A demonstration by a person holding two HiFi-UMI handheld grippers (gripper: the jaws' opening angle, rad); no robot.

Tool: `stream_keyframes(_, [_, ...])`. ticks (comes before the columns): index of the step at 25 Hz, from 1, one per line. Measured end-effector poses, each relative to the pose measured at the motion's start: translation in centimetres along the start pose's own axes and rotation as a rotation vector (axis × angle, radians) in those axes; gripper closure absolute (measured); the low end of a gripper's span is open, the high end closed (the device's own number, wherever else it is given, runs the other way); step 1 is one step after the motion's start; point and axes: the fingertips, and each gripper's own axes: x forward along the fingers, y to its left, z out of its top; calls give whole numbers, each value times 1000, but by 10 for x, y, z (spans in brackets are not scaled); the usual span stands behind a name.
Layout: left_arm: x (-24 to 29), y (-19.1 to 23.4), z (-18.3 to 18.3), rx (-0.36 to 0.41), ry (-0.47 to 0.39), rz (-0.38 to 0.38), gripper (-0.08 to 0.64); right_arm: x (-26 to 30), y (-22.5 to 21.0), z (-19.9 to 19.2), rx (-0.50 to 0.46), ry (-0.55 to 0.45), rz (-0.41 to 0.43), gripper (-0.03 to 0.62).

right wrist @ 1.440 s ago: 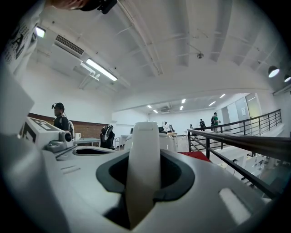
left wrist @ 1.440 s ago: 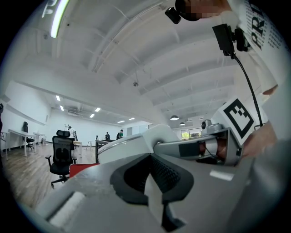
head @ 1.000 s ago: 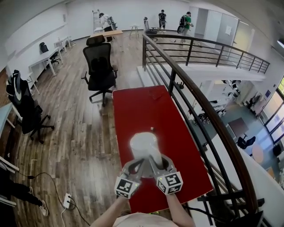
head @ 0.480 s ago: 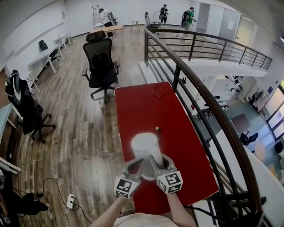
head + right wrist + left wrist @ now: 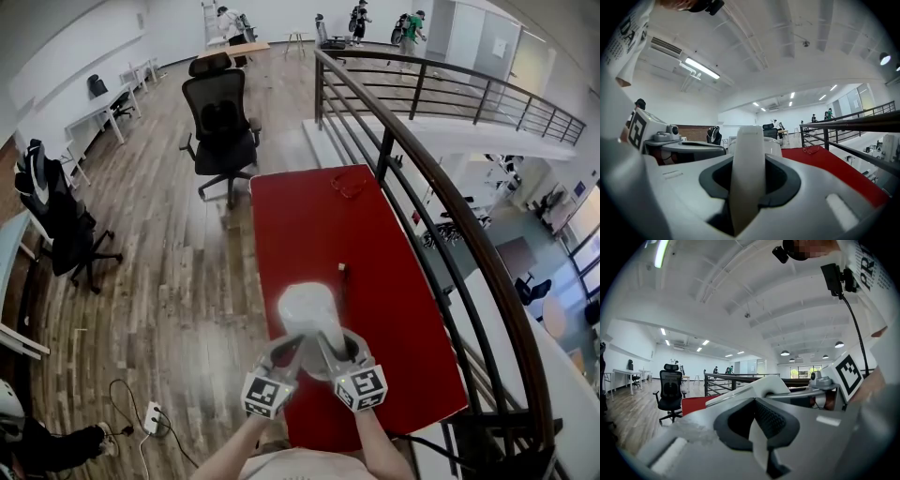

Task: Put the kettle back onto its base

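Left tool (image 5: 289,349) and right tool (image 5: 328,347), both clamped on the upright white plastic kettle (image 5: 307,314), hold it apparently just above its dark round base (image 5: 353,346).

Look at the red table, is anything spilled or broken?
Nothing stands out. No spill or damage shows on the red table; the left gripper and right gripper hold the white kettle upright.

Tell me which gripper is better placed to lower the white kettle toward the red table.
Right, probably. The right gripper has its jaws closed squarely on the kettle by its upright handle. The left gripper shows only a thin white sliver between its jaws, seemingly a weaker hold.
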Motion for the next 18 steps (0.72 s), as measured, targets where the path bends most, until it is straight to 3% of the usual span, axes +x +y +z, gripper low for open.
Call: stream_keyframes(18, [3,-35,-6,-5,5,-71,554,-42,-4,-33,-32,64,22,471])
